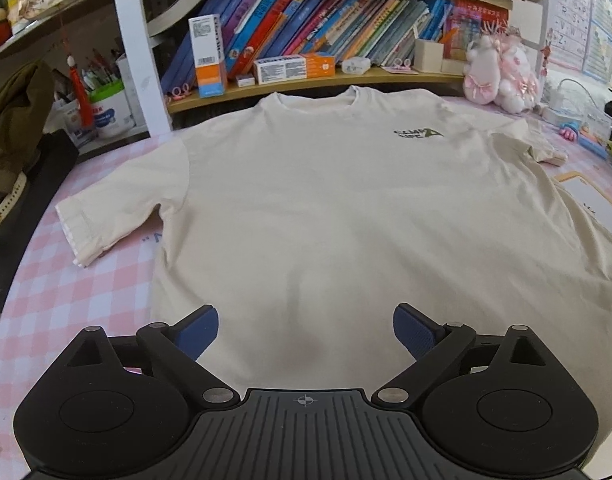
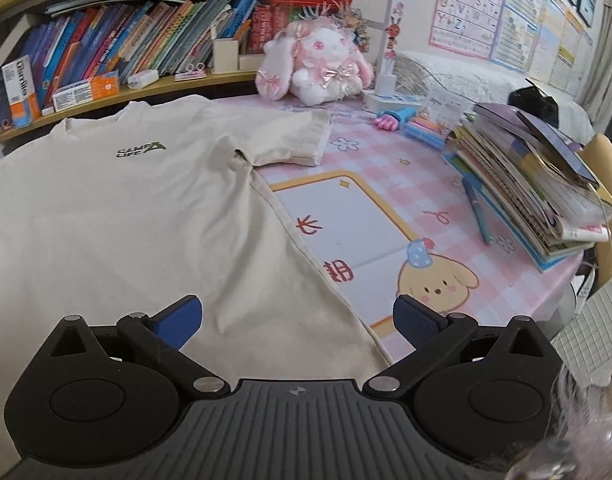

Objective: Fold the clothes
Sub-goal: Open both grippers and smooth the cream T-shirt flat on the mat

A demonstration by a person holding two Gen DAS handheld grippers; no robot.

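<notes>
A cream T-shirt (image 1: 325,208) with a small dark chest logo (image 1: 417,133) lies flat and face up on the pink checked tablecloth (image 1: 58,296), collar at the far side and both sleeves spread. My left gripper (image 1: 306,332) is open and empty, just above the shirt's near hem around the middle. In the right wrist view the same shirt (image 2: 126,216) fills the left half. My right gripper (image 2: 298,320) is open and empty over the shirt's near right hem corner, with its right finger over the tablecloth (image 2: 385,184).
A bookshelf (image 1: 306,32) runs along the far edge. A pink plush rabbit (image 2: 317,68) sits at the back right. A stack of books (image 2: 533,184) and a blue pen (image 2: 479,212) lie on the right. A dark chair back (image 1: 30,200) with clothes stands left.
</notes>
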